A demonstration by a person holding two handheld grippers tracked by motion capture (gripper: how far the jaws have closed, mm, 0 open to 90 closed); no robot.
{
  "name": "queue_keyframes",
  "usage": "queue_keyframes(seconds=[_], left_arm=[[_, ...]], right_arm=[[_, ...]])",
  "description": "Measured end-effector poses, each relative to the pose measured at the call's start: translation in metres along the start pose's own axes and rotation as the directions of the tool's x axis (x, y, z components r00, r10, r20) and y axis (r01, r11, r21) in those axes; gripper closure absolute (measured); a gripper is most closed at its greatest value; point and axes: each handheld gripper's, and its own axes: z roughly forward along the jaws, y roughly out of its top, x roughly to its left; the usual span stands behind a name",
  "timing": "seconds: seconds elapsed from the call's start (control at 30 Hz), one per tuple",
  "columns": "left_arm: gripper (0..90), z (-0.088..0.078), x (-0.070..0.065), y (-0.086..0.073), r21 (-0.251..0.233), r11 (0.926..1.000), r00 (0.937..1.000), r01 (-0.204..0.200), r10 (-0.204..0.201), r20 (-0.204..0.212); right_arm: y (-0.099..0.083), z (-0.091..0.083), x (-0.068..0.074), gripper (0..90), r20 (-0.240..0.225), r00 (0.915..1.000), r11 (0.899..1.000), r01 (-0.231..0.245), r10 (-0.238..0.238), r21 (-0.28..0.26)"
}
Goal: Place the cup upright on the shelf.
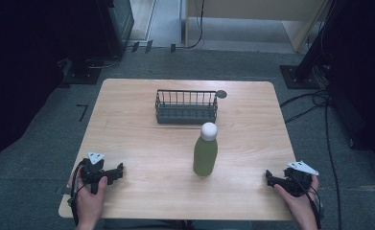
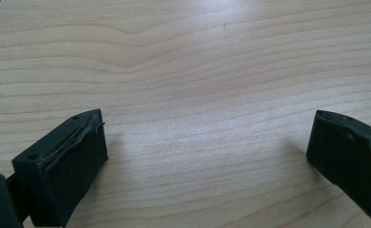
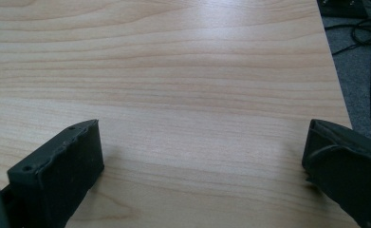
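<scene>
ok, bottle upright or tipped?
Upright. The green bottle stands on its base mid-table, white cap on top, in front of the wire basket and apart from it.

Light wooden table (image 1: 127, 124) stands on grey carpet (image 1: 41, 124), black cables (image 1: 319, 103) trailing at right, pale wood furniture (image 1: 252, 12) behind, dim surroundings either side.

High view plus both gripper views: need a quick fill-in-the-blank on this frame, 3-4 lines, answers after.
1. The green bottle stands upright and has a ____ cap.
2. The dark wire basket sits on the table on the ____ side of the bottle from the person.
3. The left gripper has its jaws ____, with bare wood between them.
4. The right gripper holds ____.

Missing words: white; far; open; nothing
</scene>
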Motion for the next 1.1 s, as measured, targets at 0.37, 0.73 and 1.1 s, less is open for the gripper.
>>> queue_keyframes(seconds=[0.37, 0.73, 1.1], left_arm=[[0.0, 0.000, 0.000, 0.000, 0.001, 1.0000, 1.0000, 0.000, 0.000, 0.000], [0.0, 0.000, 0.000, 0.000, 0.000, 1.0000, 1.0000, 0.000, 0.000, 0.000], [0.0, 0.000, 0.000, 0.000, 0.000, 1.0000, 1.0000, 0.000, 0.000, 0.001]], right_arm=[[0.006, -0.007, 0.014, 0.0, -0.001, 0.9998, 0.999, 0.019, -0.019, -0.031], [0.021, -0.016, 0.040, 0.0, -0.085, 0.9960, 0.998, 0.023, -0.028, -0.059], [0.034, -0.031, 0.065, 0.0, -0.163, 0.9852, 0.995, 0.039, -0.053, -0.091]])
